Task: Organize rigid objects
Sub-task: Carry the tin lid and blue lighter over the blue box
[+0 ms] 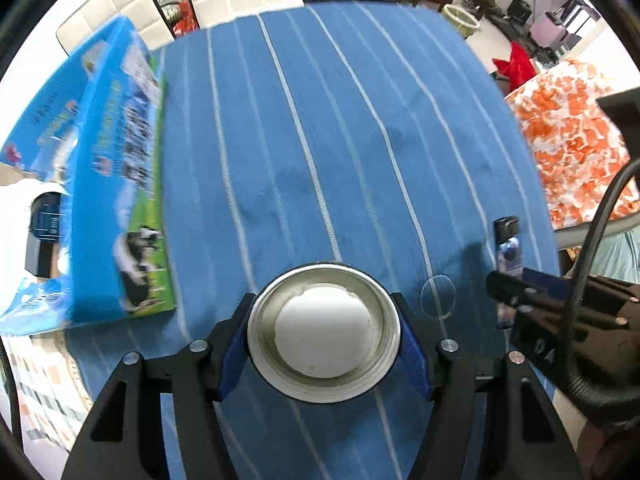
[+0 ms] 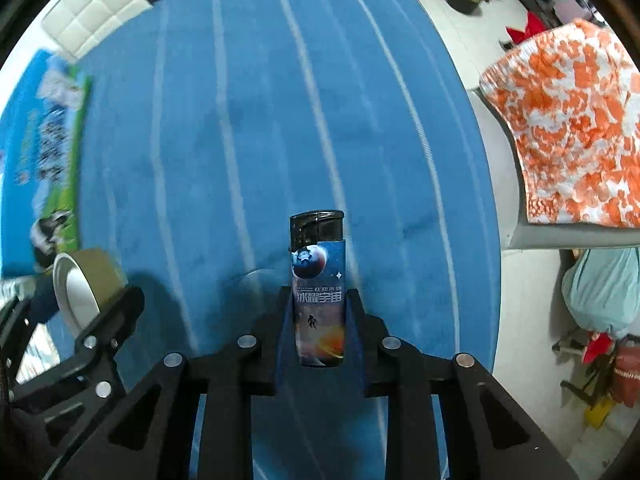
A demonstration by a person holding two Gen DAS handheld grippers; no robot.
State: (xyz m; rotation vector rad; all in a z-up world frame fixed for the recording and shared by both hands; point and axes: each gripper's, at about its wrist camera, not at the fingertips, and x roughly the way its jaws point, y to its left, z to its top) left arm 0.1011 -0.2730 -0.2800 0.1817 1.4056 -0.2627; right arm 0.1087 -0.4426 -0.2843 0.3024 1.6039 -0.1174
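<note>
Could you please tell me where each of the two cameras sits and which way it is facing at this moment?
Left wrist: on the left gripper, looking forward along its fingers, which clamp a tape roll over the blue striped cloth; the right gripper shows at right.
Right wrist: on the right gripper, looking along fingers that hold a lighter; the left gripper shows at left.
Shared: cloth, milk carton box, tape roll, lighter, orange-patterned fabric.
</note>
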